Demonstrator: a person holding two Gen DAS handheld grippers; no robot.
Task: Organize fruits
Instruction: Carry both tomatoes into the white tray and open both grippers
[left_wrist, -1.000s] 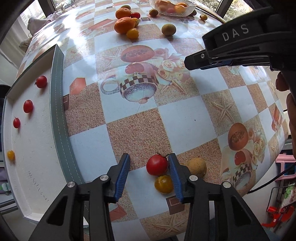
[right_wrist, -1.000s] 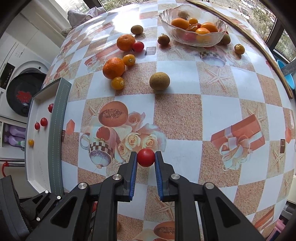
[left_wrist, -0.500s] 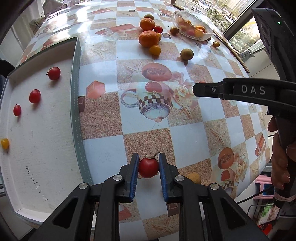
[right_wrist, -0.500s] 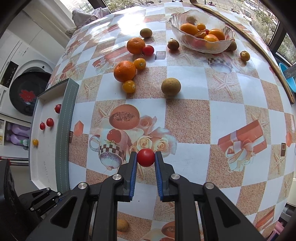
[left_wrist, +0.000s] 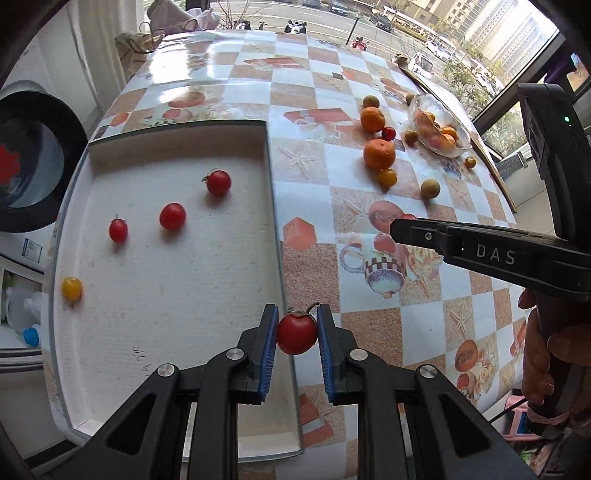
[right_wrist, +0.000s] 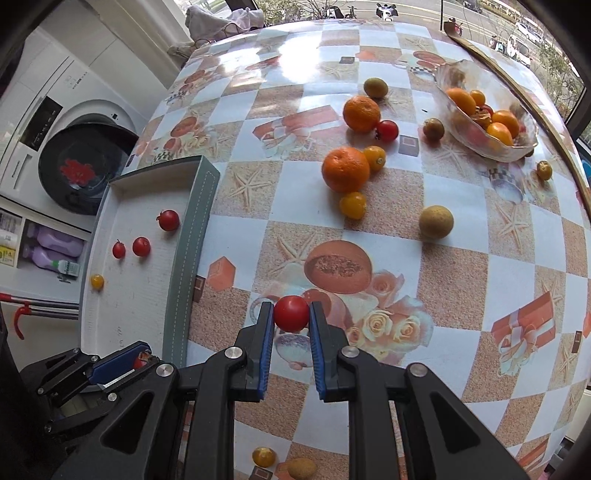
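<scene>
Covering the round table (right_wrist: 461, 280), a glossy vinyl cloth printed in tan, white and pale blue checks with starfish, teacups, roses and gift boxes. Sat at its left edge a shallow rectangular tray (left_wrist: 271, 206) with a grey-green stitched rim and a white, coarse foam-like floor; rested on that floor three smooth red cherry tomatoes (left_wrist: 172, 216) in a loose row and one yellow cherry tomato (left_wrist: 71, 288) near the outer wall. Stood far across the table a scalloped clear glass bowl (right_wrist: 517, 151) filled with oranges and small fruit. Lay between tray and bowl, well apart from the tray, two dimpled mandarins (right_wrist: 345, 169), a few small yellow-orange tomatoes, one red tomato (right_wrist: 387, 130) and a dull tan round fruit (right_wrist: 436, 221).

Clamped the left gripper (left_wrist: 297, 334), black with ridged blue pads, on a red cherry tomato with a curled green stem (left_wrist: 297, 334), held above the tray's right rim near its front corner. Pinched likewise the right gripper (right_wrist: 291, 314) on a plain round red cherry tomato (right_wrist: 291, 314), raised over the printed teacup, just right of the tray. Remained on the cloth under the right gripper a yellow tomato (right_wrist: 263, 456) and a tan fruit (right_wrist: 302, 468).
</scene>
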